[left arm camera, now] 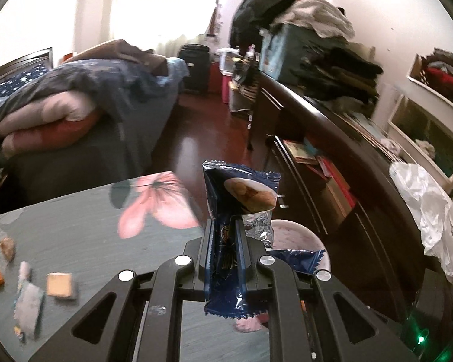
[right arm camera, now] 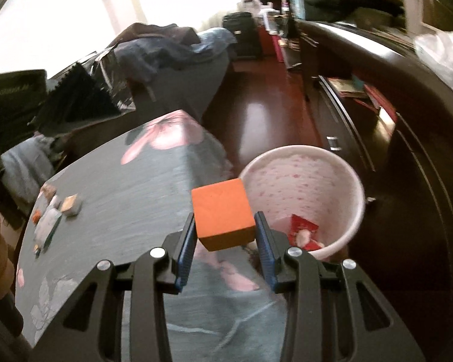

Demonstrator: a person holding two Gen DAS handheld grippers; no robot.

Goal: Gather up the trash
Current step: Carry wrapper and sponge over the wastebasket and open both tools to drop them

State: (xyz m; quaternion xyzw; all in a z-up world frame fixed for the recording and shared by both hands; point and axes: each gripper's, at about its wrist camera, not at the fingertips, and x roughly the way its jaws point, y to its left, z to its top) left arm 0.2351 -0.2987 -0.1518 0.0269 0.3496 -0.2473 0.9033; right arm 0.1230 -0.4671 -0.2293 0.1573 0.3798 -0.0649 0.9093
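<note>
My left gripper (left arm camera: pixel 225 226) is shut on a dark blue snack wrapper (left arm camera: pixel 240 193) that stands up between its pads, over the right edge of the table. Behind it shows part of the pink-and-white bin (left arm camera: pixel 296 236). My right gripper (right arm camera: pixel 225 221) is shut on an orange block (right arm camera: pixel 223 214), held above the table edge just left of the bin (right arm camera: pixel 347 181). A red wrapper (right arm camera: pixel 303 230) lies in the bin's bottom. Several scraps (left arm camera: pixel 30 289) (right arm camera: pixel 56 211) of trash lie on the left part of the table.
The table (left arm camera: pixel 90 235) (right arm camera: pixel 130 193) has a grey cloth with pink flowers. A bed with piled bedding (left arm camera: pixel 60 102) stands to the left. A dark cabinet (left arm camera: pixel 332 157) with clothes and a white plastic bag (left arm camera: pixel 422 205) runs along the right. Red-brown floor (right arm camera: pixel 265 114) lies between.
</note>
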